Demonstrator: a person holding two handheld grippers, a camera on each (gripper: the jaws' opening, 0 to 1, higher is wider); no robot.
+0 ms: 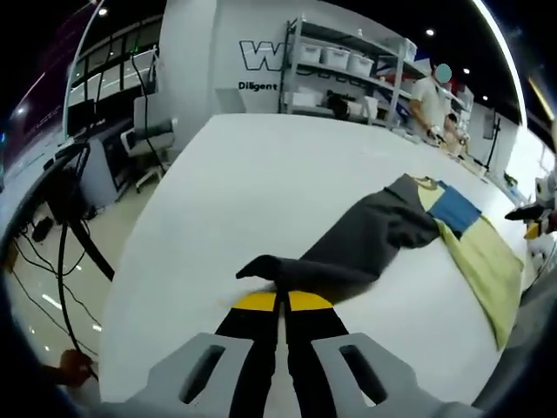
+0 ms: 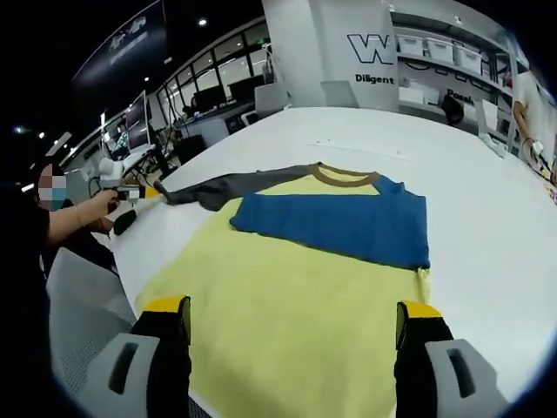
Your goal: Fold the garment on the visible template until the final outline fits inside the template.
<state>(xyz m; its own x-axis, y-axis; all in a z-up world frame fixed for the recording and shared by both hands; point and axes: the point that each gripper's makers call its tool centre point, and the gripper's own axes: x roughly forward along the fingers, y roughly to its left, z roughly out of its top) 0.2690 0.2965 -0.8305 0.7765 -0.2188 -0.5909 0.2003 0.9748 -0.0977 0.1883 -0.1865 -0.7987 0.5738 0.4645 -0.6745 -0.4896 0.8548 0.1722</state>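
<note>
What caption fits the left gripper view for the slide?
Left gripper, jaws shut on the grey sleeve, pulls it out from the yellow-and-blue shirt on the white table.

White table (image 2: 487, 218) (round-edged) under a spread shirt (image 2: 296, 296)

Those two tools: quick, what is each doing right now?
Left tool: closed on the grey sleeve.
Right tool: open, holding nothing, over the yellow shirt.

Left gripper (image 1: 282, 300) closed, right gripper (image 2: 294, 322) agape.
</note>
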